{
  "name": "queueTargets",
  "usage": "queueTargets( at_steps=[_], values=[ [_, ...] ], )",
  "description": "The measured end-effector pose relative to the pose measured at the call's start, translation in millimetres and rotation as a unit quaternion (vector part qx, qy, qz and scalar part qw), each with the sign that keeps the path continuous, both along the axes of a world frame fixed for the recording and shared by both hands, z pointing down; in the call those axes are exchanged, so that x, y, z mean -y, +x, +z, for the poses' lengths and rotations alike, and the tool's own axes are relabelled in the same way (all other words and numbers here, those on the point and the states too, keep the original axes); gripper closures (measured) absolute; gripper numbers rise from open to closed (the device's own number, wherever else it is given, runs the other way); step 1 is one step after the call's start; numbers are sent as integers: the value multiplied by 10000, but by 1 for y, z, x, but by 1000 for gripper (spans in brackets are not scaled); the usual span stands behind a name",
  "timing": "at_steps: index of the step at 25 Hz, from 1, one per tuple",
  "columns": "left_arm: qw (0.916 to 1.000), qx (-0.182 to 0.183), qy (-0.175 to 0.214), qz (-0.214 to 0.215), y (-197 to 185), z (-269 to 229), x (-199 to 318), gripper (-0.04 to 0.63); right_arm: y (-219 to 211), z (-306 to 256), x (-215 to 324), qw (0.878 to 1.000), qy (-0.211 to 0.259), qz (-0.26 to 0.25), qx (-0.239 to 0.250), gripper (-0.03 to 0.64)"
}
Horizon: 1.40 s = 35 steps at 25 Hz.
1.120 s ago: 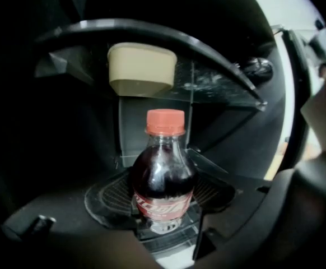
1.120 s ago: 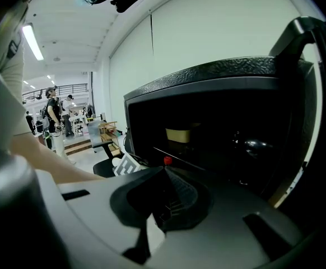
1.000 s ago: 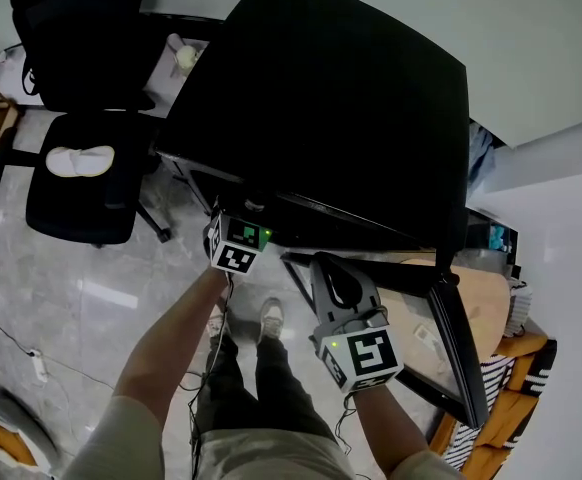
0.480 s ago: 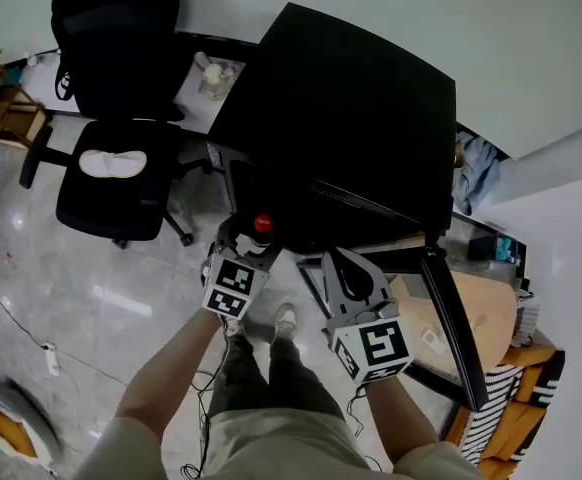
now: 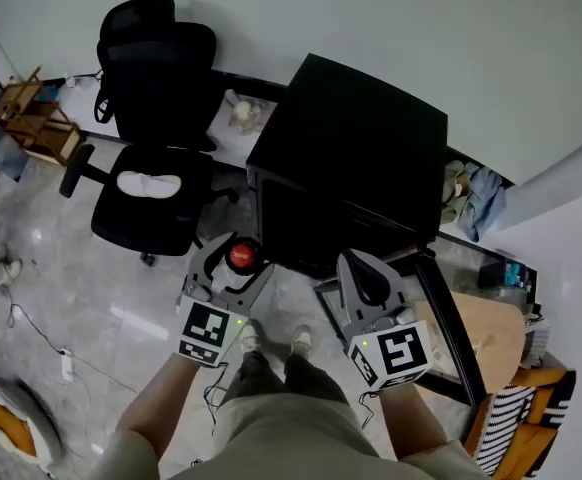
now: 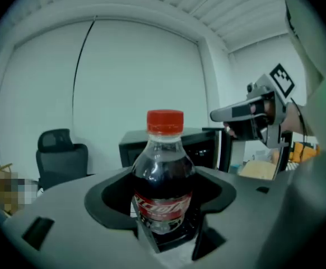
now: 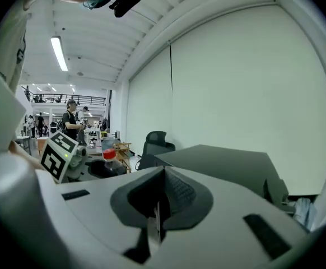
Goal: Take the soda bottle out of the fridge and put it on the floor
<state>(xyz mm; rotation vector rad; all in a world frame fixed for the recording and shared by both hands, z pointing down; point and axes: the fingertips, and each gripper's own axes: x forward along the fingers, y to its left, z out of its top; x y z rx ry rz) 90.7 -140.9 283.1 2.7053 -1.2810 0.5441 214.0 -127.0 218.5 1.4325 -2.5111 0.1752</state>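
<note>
A dark soda bottle (image 6: pixel 163 178) with a red cap (image 5: pixel 242 256) and a red label stands upright between the jaws of my left gripper (image 5: pixel 230 266), which is shut on it. I hold it in the air in front of the small black fridge (image 5: pixel 356 153). The fridge door (image 5: pixel 441 323) stands swung open at the right. My right gripper (image 5: pixel 364 280) hovers beside the left one, near the open door, with its jaws pressed together and nothing between them. From the right gripper view the bottle (image 7: pixel 109 160) and the left gripper show at the left.
A black office chair (image 5: pixel 151 183) stands left of the fridge on the glossy grey floor (image 5: pixel 81 298). A low table with small items (image 5: pixel 239 113) is behind it. Wooden stool (image 5: pixel 26 113) far left, cable and power strip (image 5: pixel 66 363) on the floor, striped orange things (image 5: pixel 516 428) at the right.
Both grippers have risen and drawn back from the fridge. The left one has come out with the bottle, whose red cap now shows between its jaws. The view has pulled back.
</note>
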Motion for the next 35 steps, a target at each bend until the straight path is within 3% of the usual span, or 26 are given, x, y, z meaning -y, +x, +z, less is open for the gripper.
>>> queueTargets(
  at_steps=[10,14,17,23,35],
  values=[
    [9987,-307,271,-315,-37,-107,-48,298,-4,-61,-28,9988,433,-156,152,620],
    [9982,-132,378,-444,-41,-124,-61,298,0,-76,-39,9981,540,-253,159,620],
    [9972,-91,527,-523,-42,-130,-62,298,2,-81,-42,9977,598,-303,106,620],
    [9971,-254,198,-695,-43,-124,-57,298,3,-86,-40,9973,635,-366,89,620],
    [9956,-290,243,-856,-46,-122,-58,298,-3,-83,-30,9967,586,-559,73,620]
  ],
)
